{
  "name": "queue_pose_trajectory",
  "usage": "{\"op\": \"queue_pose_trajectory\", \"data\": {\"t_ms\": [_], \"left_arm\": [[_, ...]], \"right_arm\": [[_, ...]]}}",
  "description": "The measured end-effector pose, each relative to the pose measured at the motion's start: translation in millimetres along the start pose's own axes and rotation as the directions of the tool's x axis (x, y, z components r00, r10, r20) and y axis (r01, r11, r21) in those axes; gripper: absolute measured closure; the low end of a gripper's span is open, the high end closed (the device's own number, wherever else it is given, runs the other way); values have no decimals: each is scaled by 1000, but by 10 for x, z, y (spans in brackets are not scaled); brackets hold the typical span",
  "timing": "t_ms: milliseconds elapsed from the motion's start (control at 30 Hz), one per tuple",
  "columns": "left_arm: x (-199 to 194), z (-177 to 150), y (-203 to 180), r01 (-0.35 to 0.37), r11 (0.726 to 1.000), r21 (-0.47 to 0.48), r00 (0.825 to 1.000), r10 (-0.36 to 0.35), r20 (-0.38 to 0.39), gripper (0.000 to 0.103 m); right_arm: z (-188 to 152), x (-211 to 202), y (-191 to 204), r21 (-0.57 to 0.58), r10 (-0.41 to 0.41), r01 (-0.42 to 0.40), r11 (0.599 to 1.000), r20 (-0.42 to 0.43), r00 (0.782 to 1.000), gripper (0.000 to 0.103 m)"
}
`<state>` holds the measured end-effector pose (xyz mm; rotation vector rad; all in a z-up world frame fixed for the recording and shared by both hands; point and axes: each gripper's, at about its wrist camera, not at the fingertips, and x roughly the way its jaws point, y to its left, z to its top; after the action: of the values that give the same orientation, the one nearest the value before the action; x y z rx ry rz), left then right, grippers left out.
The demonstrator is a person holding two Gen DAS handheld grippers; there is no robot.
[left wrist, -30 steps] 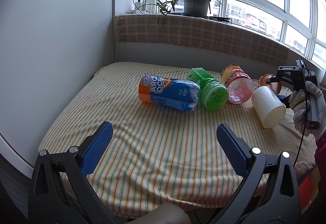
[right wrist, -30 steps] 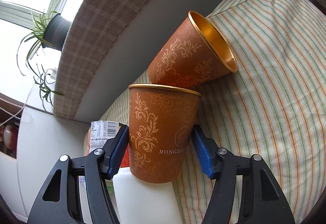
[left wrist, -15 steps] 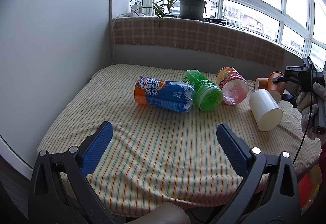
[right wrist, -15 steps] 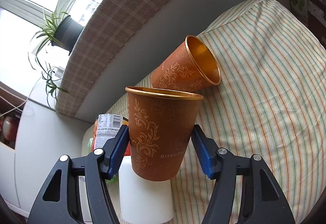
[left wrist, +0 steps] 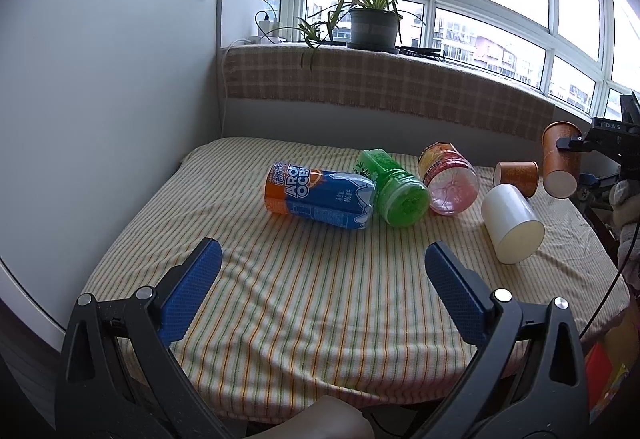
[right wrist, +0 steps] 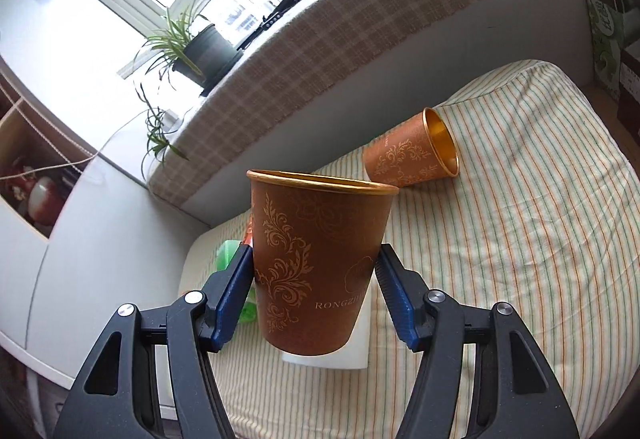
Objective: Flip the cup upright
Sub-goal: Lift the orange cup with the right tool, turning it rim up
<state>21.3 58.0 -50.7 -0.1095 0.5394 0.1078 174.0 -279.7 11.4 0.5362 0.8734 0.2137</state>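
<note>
My right gripper (right wrist: 312, 275) is shut on a brown paper cup with gold scrollwork (right wrist: 316, 263), mouth up, held in the air above the striped table; the cup also shows in the left wrist view (left wrist: 560, 163). A second brown cup (right wrist: 412, 155) lies on its side behind it, also seen in the left wrist view (left wrist: 517, 177). A white cup (left wrist: 512, 223) lies on its side below the held cup. My left gripper (left wrist: 320, 295) is open and empty over the table's near part.
A blue and orange bottle (left wrist: 320, 195), a green bottle (left wrist: 394, 187) and a pink bottle (left wrist: 448, 179) lie on their sides mid-table. A white cabinet (left wrist: 100, 119) stands on the left. A plaid-covered sill with a potted plant (left wrist: 374, 25) runs behind.
My right gripper has lifted the brown cup higher and away from the lying brown cup. The left gripper has drawn back a little and stays open.
</note>
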Motion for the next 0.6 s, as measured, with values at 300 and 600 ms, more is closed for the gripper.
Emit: {"op": "queue_pose_trajectory", "data": {"t_ms": [300, 600], "left_arm": [[-62, 16, 57, 20, 1000, -14, 1000, -20, 0, 0], [-124, 4, 89, 39, 999, -35, 999, -39, -9, 0]], "right_arm": [[-545, 65, 607, -197, 78, -110, 974, -160, 984, 42], [-1010, 574, 729, -262, -5, -88, 961, -333, 943, 42]]}}
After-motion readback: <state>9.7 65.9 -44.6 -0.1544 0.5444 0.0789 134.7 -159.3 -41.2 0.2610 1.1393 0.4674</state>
